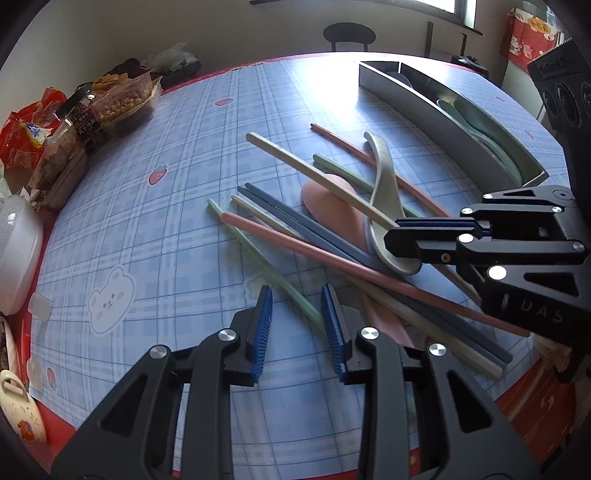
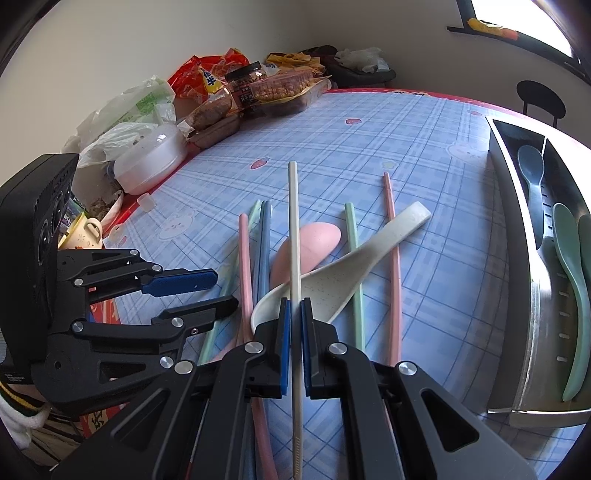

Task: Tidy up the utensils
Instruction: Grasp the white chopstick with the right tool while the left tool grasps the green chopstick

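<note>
A pile of utensils lies on the blue checked tablecloth point(image 1: 155, 229): pink, green, blue and cream chopsticks, a cream spoon point(image 2: 351, 258) and a pink spoon point(image 2: 314, 243). My right gripper point(image 2: 294, 310) is shut on a cream chopstick point(image 2: 293, 221), which rises over the pile; it also shows in the left wrist view point(image 1: 317, 177), held by that gripper point(image 1: 397, 236). My left gripper point(image 1: 296, 314) is open and empty, above a green chopstick point(image 1: 258, 258) at the pile's near-left side. In the right wrist view it point(image 2: 218, 291) sits left of the pile.
A metal organizer tray point(image 2: 517, 229) on the right holds a blue spoon point(image 2: 532, 173) and green spoons point(image 2: 572, 266). Snack bags, a jar point(image 2: 243, 85) and a white lidded container point(image 2: 147, 162) crowd the table's left side. A black stool point(image 1: 349, 35) stands beyond the table.
</note>
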The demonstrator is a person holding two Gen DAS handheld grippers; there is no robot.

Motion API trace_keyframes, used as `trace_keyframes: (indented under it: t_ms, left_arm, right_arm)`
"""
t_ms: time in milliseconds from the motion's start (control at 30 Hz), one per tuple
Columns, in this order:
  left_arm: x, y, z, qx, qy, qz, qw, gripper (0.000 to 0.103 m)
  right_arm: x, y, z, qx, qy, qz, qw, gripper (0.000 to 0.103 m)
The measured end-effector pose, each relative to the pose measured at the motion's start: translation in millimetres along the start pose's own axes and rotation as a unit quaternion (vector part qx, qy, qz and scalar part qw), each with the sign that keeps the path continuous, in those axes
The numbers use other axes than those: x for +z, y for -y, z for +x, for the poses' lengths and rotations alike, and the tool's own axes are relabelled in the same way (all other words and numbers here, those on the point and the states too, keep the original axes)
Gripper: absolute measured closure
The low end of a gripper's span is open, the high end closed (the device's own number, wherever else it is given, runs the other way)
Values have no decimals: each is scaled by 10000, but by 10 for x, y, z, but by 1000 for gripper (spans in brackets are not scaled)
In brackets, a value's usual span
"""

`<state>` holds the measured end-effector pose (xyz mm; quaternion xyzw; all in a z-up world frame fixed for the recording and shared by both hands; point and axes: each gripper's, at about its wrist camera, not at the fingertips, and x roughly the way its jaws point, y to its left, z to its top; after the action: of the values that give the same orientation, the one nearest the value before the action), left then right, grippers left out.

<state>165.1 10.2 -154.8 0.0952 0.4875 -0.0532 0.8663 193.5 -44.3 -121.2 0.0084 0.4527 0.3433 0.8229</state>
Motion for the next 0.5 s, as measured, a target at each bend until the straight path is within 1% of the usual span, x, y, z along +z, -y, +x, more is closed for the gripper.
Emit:
trace_keyframes:
  t_ms: [133, 200, 233, 333, 400, 467, 500]
  left_arm:
    - [-11, -95, -2, -28, -89, -108, 9999, 71]
    - [-1, -168, 11, -180, -157, -448, 9987, 71]
    - [11, -178, 19, -180, -173, -543, 9982, 71]
    - [38, -133, 42, -44, -99, -560, 9984, 72]
    - [65, -104, 52, -14, -69, -525, 9986, 75]
    - [93, -57, 62, -76, -20, -358, 9993, 87]
    - [108, -22, 66, -23, -2, -203, 9998, 88]
  right_arm:
    - [2, -1, 13, 8, -28, -13, 10000, 96]
    - [1, -16, 15, -14, -30, -60, 10000, 95]
    - [2, -19, 14, -18, -28, -66, 10000, 95]
    - [3, -13, 12, -1, -24, -29, 10000, 95]
    - [3, -9, 6, 4, -18, -12, 10000, 95]
    - [2, -10, 3, 12, -17, -12, 10000, 95]
    - [2, -11, 2, 13, -17, -9, 10000, 95]
